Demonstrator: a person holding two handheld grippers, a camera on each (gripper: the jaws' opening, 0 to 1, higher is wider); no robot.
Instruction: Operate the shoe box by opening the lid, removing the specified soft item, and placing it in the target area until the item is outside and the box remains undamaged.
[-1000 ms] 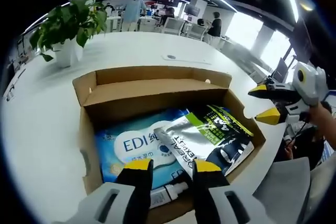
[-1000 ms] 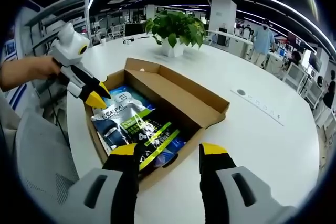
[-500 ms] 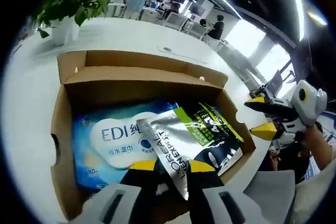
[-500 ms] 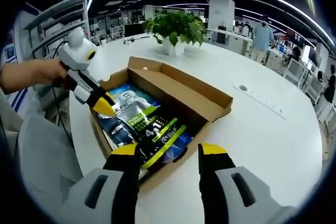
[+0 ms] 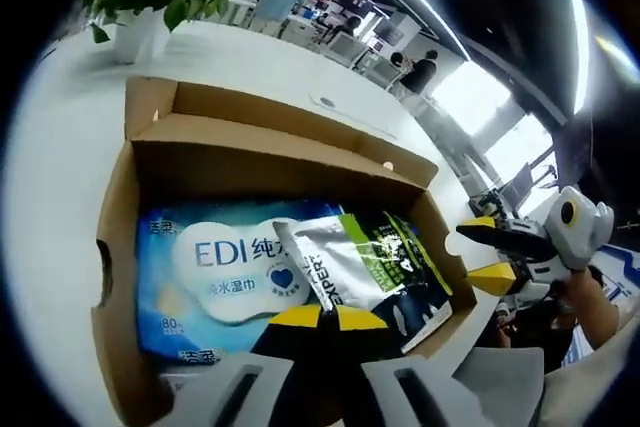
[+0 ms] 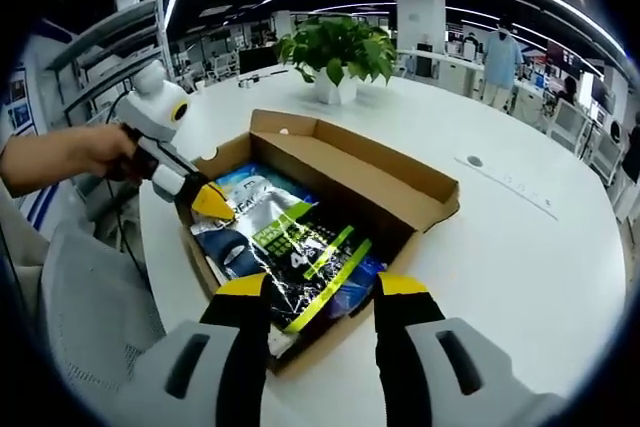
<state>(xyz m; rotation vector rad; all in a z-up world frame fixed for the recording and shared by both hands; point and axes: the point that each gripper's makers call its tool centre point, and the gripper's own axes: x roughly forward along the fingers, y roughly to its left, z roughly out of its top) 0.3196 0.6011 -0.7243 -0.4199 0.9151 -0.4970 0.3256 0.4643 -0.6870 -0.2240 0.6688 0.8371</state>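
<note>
The box [image 5: 270, 147] sits open on the white bench [image 6: 520, 247], its lid folded back on the side toward the plant [image 6: 340, 52]. Inside, a blue wipes pack [image 5: 215, 272] lies flat on the box floor, and a silver-and-green pouch [image 5: 365, 267] lies partly over it, toward the box's end nearest the right tool.

The left tool [image 5: 320, 318] is down inside the box at its near wall — its yellow tips stand close together at the pouch's silver end, and they appear clamped on that end, though the contact itself is hard to make out. In the right gripper view the same tool [image 6: 210, 202] comes in over the box's left corner, held by a hand [image 6: 75, 152], its tip touching the pouch [image 6: 300, 252].

The right tool [image 6: 318, 287] hangs just outside the box's near long wall, jaws spread wide with nothing between them. In the left gripper view it [image 5: 490, 252] sits beside the box's right end, apart from the cardboard.
</note>
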